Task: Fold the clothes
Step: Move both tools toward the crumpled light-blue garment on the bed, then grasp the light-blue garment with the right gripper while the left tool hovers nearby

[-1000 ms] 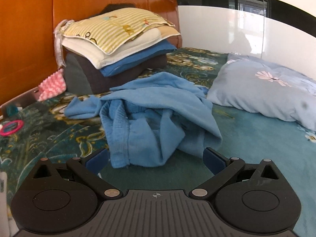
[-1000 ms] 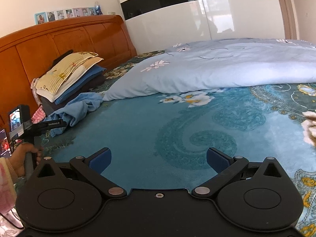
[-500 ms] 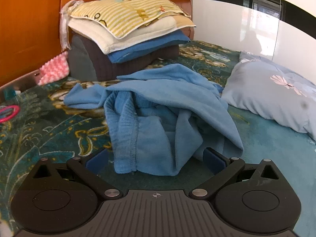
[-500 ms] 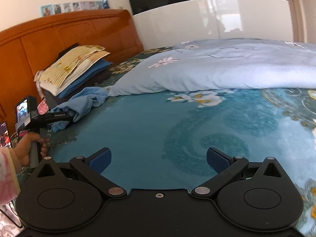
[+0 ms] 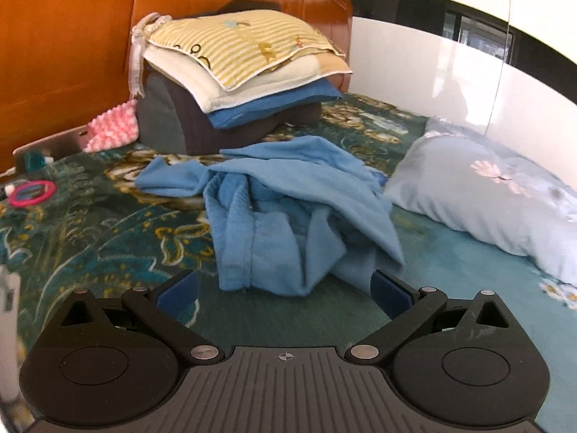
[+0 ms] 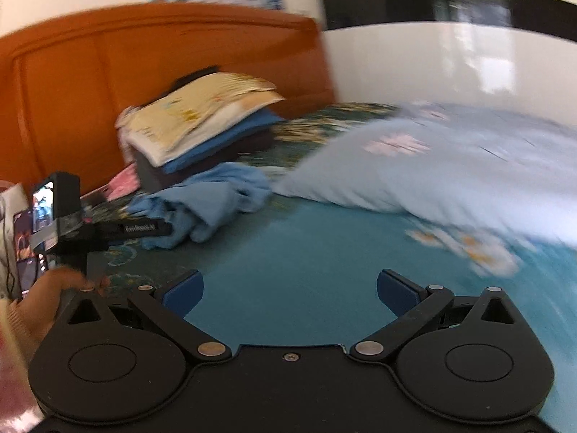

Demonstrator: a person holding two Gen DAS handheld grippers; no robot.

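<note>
Patterned bedspread (image 5: 90,231) holds a crumpled blue garment (image 5: 285,216) just ahead of the released left tool (image 5: 285,290).

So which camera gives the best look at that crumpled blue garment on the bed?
The left wrist view: the blue garment lies sharp and close, just ahead of the open left gripper. The right wrist view shows it smaller, blurred, partly hidden behind the other handheld device.
</note>
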